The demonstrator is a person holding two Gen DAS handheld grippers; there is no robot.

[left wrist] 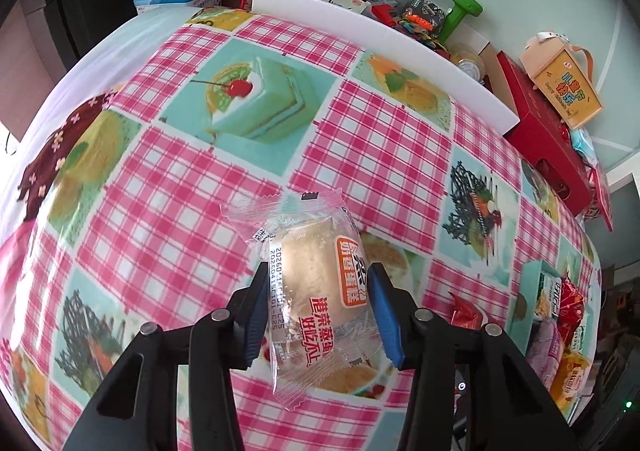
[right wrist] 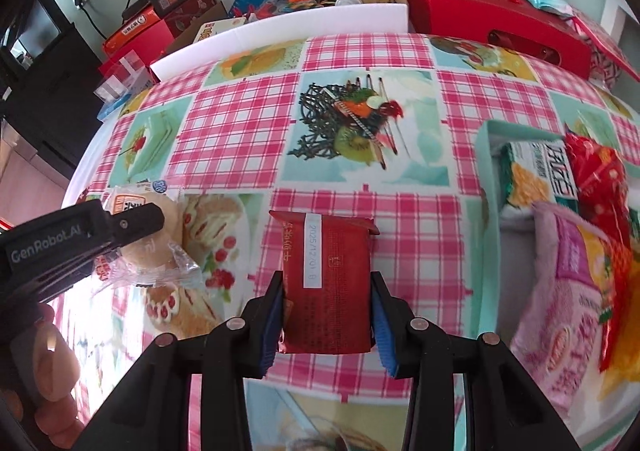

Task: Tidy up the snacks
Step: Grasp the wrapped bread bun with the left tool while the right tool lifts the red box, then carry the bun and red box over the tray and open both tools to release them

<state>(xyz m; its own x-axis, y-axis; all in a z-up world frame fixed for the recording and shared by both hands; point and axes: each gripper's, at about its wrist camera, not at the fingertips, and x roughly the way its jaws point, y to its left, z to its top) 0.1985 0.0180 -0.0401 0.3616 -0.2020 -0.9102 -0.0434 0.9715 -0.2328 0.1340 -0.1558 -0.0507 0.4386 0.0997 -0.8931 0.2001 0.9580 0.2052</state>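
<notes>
Left wrist view: the left gripper is clamped on a clear-wrapped steamed cake, blue pads pressing the wrapper on both sides. The cake sits above the checked tablecloth, with most of the wrapper projecting forward past the fingertips. Risk: the film is slick and loosely filled, so the pads may be gripping wrapper more than cake, and the cake could slide or swing out during transport. The gripper points steeply downward, fingers level with each other. At the right edge lies the teal tray with packets in it (the likely destination).

Right wrist view: the right gripper is clenched on a dark red snack packet, held upright between the pads with its date label facing the camera. The grip sits on the packet's lower half, so the packet could pivot if it brushes anything. The teal tray is near, to the right, and already crowded with snacks; a lowered packet could catch its wall or ride up on the pile. This gripper also points steeply down. The left gripper shows at left, well apart, with a hand below it.
</notes>
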